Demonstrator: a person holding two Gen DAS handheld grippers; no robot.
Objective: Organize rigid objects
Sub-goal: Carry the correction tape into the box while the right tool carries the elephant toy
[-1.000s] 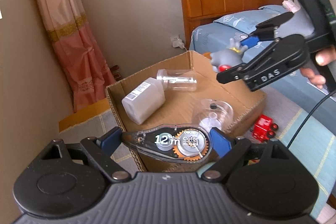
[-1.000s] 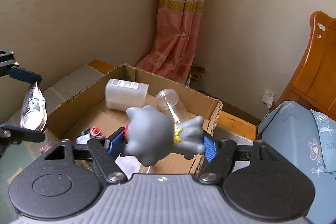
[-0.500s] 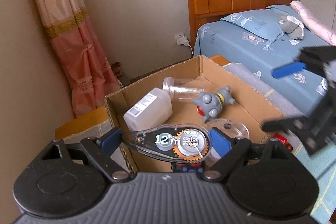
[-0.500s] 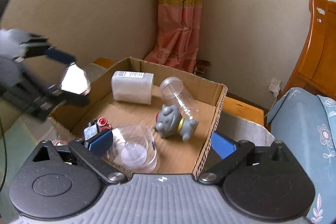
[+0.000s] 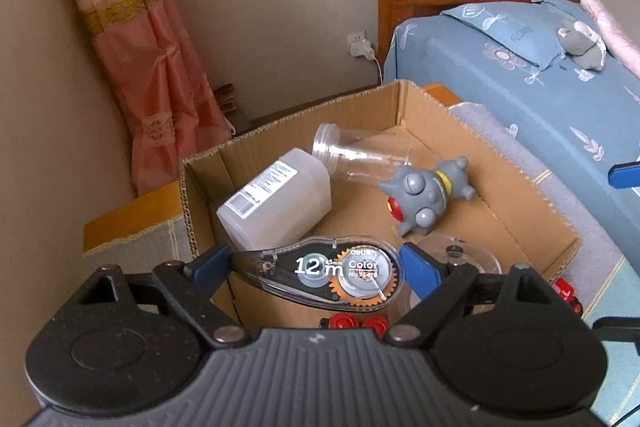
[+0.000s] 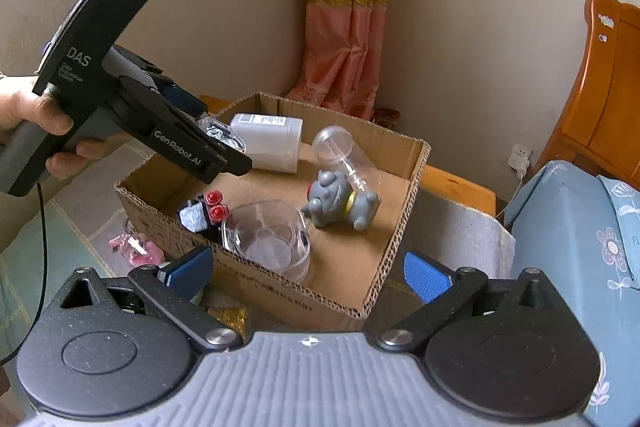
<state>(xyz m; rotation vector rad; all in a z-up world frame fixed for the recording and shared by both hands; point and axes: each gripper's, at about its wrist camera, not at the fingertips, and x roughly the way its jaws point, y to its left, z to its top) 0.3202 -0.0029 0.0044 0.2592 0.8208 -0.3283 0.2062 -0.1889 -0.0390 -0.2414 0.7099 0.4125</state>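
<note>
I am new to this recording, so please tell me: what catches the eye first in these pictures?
First, the clear correction tape clamped in the left hand-held gripper, held over the near edge of the cardboard box. Next, the grey toy figure lying in the box beside a clear jar on its side.

Correction tape [image 5: 324, 273] above cardboard box [image 5: 440, 115]

Grey cloth-covered surface [image 6: 452, 227] — bearing the cardboard box [image 6: 400, 227], pink trinket [image 6: 136, 249] beside.
</note>
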